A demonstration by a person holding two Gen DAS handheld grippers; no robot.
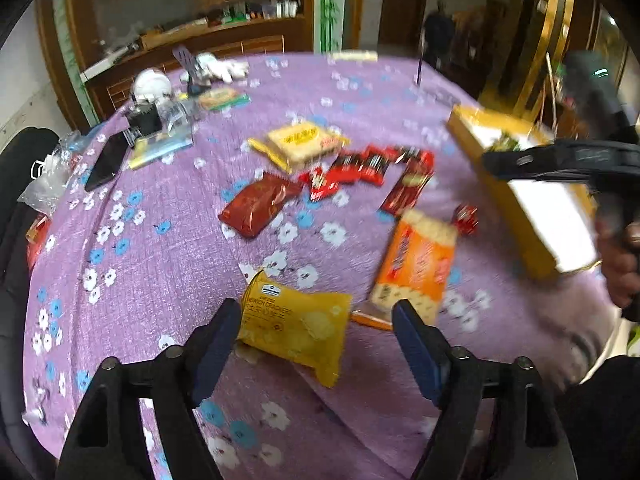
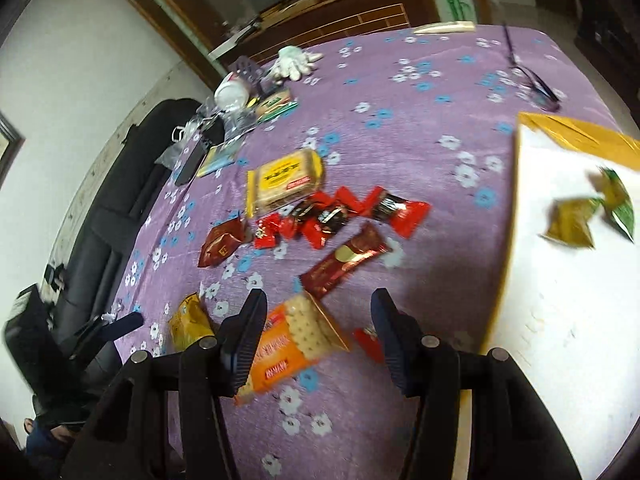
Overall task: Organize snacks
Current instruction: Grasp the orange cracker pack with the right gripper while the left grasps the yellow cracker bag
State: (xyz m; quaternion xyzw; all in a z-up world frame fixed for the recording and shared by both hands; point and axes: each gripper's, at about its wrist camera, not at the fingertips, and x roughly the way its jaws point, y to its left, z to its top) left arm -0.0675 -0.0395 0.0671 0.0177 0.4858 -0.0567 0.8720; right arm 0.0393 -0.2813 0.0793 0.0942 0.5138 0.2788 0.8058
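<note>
Honestly I was barely into the sorting at this point. The yellow-sided box (image 2: 560,320) with the white inside sat on the right of the purple flowered tablecloth (image 1: 160,260), and all I could see in it were two or three little gold-and-green wrapped candies (image 2: 588,220). Everything else was loose on the cloth.

My left gripper (image 1: 316,344) was spread wide and empty, hanging right above the yellow sandwich cracker pack (image 1: 296,328), with the pack between the fingers but neither pad touching it as far as I could tell. So that looked like my next pick, not grabbed yet.

My right gripper (image 2: 320,344) was parted about halfway with nothing in it, near the box wall, and the orange cracker pack (image 2: 288,352) lay on the cloth below it, partly hidden by one finger.

What was left, going by the views:
- the orange cracker pack and the yellow one
- a long dark red bar wrapper (image 2: 344,264)
- a dark red pouch (image 1: 256,208)
- a cluster of small red-and-black candies (image 2: 336,216), plus one stray red candy (image 1: 466,220) close to the box
- the yellow cellophane biscuit pack (image 2: 284,180) further back

The far left corner had a phone, a white cup and gloves, which I judged weren't part of the job. Both views were blurred, so I couldn't read most labels
</note>
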